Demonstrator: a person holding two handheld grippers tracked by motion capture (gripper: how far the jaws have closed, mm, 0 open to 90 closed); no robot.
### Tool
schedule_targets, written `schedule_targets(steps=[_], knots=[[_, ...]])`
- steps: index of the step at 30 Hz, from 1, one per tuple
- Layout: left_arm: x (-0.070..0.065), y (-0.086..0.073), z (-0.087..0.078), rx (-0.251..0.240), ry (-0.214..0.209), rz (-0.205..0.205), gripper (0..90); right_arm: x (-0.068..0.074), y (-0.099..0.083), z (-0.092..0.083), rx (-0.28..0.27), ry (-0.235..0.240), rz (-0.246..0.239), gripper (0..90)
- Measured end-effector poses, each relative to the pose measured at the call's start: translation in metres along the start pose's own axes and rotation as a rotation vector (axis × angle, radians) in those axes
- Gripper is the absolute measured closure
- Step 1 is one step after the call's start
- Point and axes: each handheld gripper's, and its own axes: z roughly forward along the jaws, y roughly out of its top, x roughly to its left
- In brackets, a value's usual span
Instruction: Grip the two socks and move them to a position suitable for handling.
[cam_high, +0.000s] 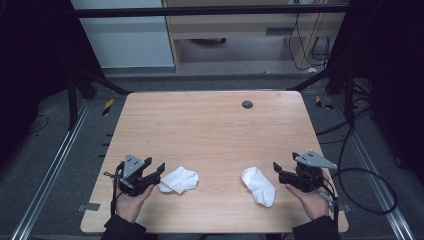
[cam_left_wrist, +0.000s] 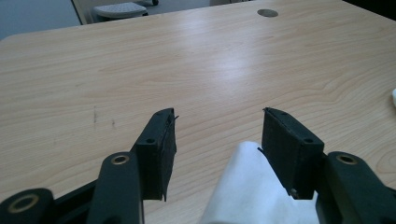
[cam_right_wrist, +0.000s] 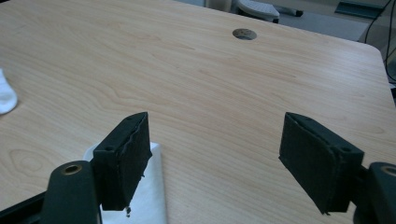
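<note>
Two small white cotton socks lie on the pale wood-grain bench (cam_high: 210, 125), well apart, both toward the near edge. Left white sock (cam_high: 178, 180): crumpled, folded over itself into a short rounded lump, just beside the left gripper (cam_high: 156, 170) on its inner side. Right white sock (cam_high: 259, 186): flatter, stretched long, angled from upper left to lower right in the high view, just beside the right gripper (cam_high: 278, 167). Each gripper is held in a hand low over the bench, jaws pointing inward and away from the person. Both pairs of jaws stand wide open with nothing gripped. Left gripper view: a fold of the left sock (cam_left_wrist: 254, 186) rises between the open jaws, close against the right-hand pad, touching or not I cannot tell; a white sliver of the other sock (cam_left_wrist: 393, 98) sits at the frame's right edge. Right gripper view: a corner of the right sock (cam_right_wrist: 149, 186) lies under and behind the left-hand pad, gap between jaws showing bare wood; far sock (cam_right_wrist: 6, 98) at the left edge. High view alone gives both socks' whole outlines, the grey three-cornered plates, trailing black cables. Small round dark grommet hole (cam_high: 247, 104) near the far edge.
</note>
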Motion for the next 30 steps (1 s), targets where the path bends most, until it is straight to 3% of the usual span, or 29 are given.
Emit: schedule_targets(steps=[18,30], knots=[[-0.064,0.02,0.036,0.021,-0.079,0.087,38.9,0.022,-0.008,-0.004,0.053,0.061,-0.039,27.3],[-0.097,0.019,0.059,0.048,-0.131,0.108,40.1,0.033,-0.024,-0.001,0.091,0.117,-0.065,34.2]])
